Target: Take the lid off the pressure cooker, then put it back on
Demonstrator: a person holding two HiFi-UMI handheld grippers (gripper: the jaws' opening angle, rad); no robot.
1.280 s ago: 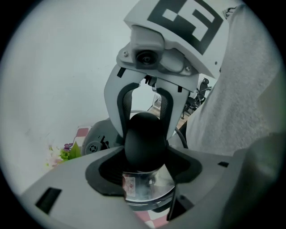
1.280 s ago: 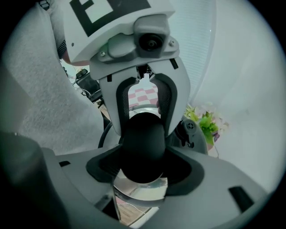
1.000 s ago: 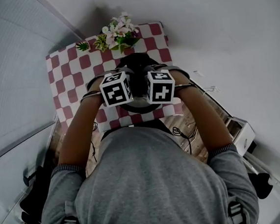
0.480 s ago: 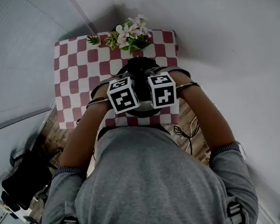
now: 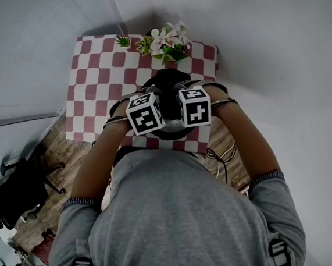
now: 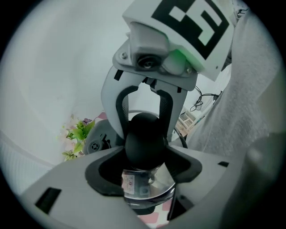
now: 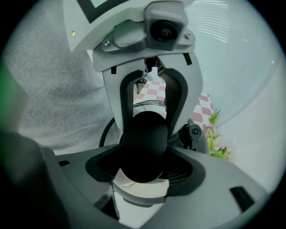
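The steel pressure cooker [image 5: 167, 132] stands on the red-and-white checked table [image 5: 93, 78], mostly hidden under my two marker cubes. My left gripper [image 5: 146, 112] and right gripper [image 5: 194, 106] face each other over it, both pointing down. In the left gripper view, the lid's black knob [image 6: 143, 136] sits between the left gripper's [image 6: 143, 156] pads, with the shiny lid [image 6: 149, 190] below. The right gripper view shows the same knob [image 7: 144, 145] held in the right gripper [image 7: 144, 156]. Both pairs of jaws press on the knob from opposite sides.
A pot of pink and white flowers [image 5: 166, 42] and a small green plant [image 5: 123, 41] stand at the table's far edge, just beyond the cooker. A black chair [image 5: 20, 193] is on the wooden floor at left. Cables [image 5: 220, 153] hang by the table's near right corner.
Both marker cubes have rolled a little while staying over the cooker. The head view has swung, so the table now sits turned and further right in the picture.
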